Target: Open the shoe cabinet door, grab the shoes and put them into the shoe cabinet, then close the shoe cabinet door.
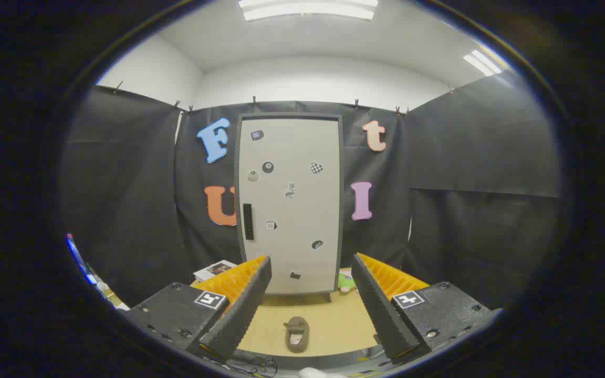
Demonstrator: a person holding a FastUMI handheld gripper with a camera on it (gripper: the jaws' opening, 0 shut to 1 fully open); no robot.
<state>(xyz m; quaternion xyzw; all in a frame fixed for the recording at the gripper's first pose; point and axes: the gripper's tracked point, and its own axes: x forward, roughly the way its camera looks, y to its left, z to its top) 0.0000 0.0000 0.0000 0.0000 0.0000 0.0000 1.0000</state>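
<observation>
Evidently nothing is done yet: the cabinet door [289, 205] beyond the fingers is shut. The slipper [296, 334] lies between the wide, empty gripper [308, 304] fingers, ungrasped.

gripper view rides the tool [310, 262], facing the shoe cabinet [289, 205] from well back.

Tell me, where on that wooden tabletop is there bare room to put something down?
The bare stretch of the table lies between the brown slipper and the closed cabinet, and to either side of the slipper. It is tighter at the cabinet's foot, where a green object and some papers lie. The gripper hovers open, holding nothing.
</observation>
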